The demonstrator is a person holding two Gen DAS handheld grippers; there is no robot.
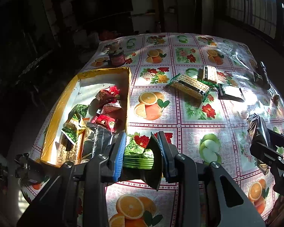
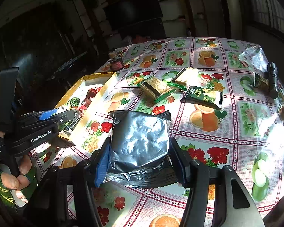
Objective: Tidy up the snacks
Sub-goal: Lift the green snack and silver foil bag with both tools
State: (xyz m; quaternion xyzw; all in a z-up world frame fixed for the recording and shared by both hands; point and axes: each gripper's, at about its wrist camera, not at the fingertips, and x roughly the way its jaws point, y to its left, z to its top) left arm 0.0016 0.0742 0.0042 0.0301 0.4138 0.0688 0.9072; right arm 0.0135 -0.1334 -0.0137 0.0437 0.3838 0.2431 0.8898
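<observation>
Your left hand-held gripper [image 1: 140,156] is clamped on a green packet [image 1: 139,158], pinched by its crimped end so it hangs free, just beside the near corner of the yellow box [image 1: 65,102]; I judge it is headed in there with the red and green snacks already piled inside. Your right hand-held gripper [image 2: 140,160] grips a silver foil bag [image 2: 140,140] across its lower part, held above the desk [image 2: 234,132], likely waiting its turn. Two cracker packs [image 2: 156,89] and a dark green packet [image 2: 203,96] lie loose farther out on the flowered cloth, well apart from the box, not yet sorted
</observation>
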